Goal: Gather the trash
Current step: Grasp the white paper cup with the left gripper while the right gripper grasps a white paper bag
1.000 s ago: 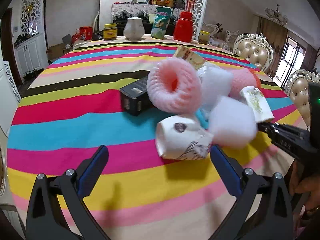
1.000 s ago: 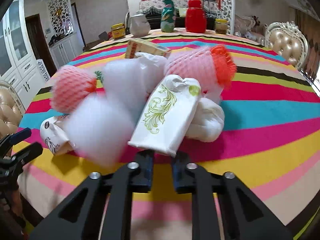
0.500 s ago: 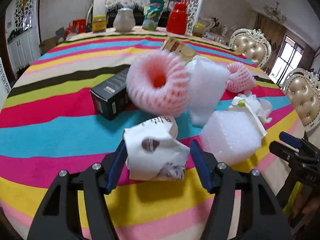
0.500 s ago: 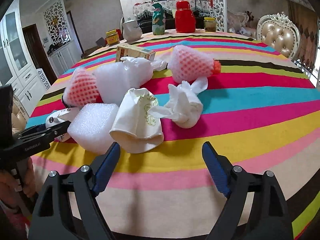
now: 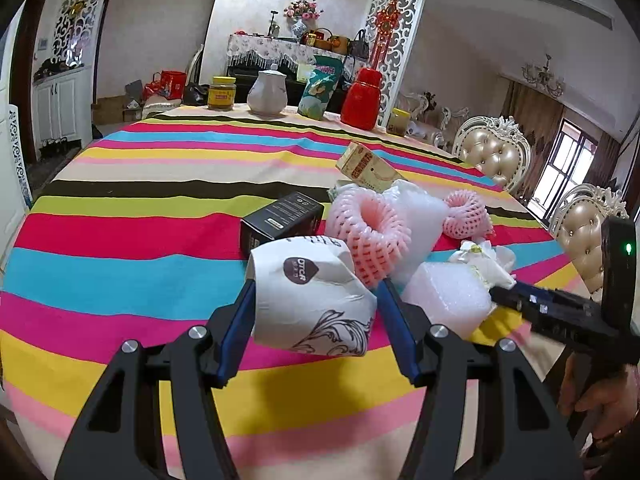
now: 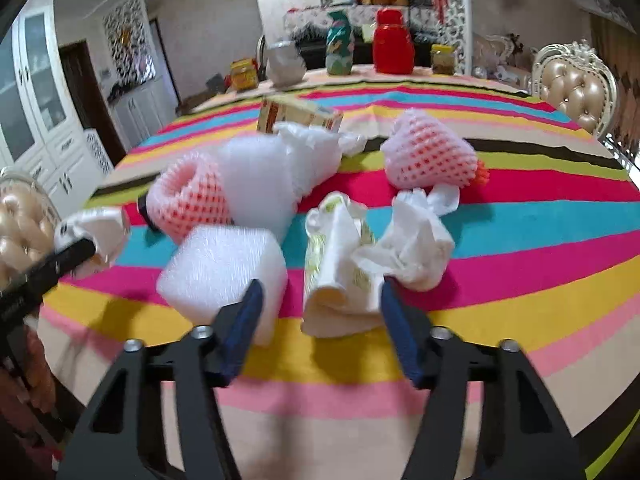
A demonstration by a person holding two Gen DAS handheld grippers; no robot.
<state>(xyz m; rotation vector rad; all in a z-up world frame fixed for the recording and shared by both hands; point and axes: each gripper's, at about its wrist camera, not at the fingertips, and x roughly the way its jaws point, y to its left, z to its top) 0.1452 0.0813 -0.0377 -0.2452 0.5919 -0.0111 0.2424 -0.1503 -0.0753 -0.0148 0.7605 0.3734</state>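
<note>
Left wrist view: the left gripper (image 5: 314, 306) pinches a crumpled white paper cup (image 5: 310, 304) with brown print, near the table (image 5: 120, 276) edge. The right gripper (image 6: 320, 312) is spread around a crushed white-and-gold wrapper (image 6: 340, 276).

Striped tablecloth (image 5: 120, 264) covers the table. At its far edge, in a row: yellow-lidded jar (image 5: 222, 93), white ceramic pot (image 5: 267, 93), green snack bag (image 5: 320, 86), red canister (image 5: 361, 97). Tufted cream chairs (image 5: 494, 152) stand at right; white cabinet (image 6: 28, 120) beyond.
</note>
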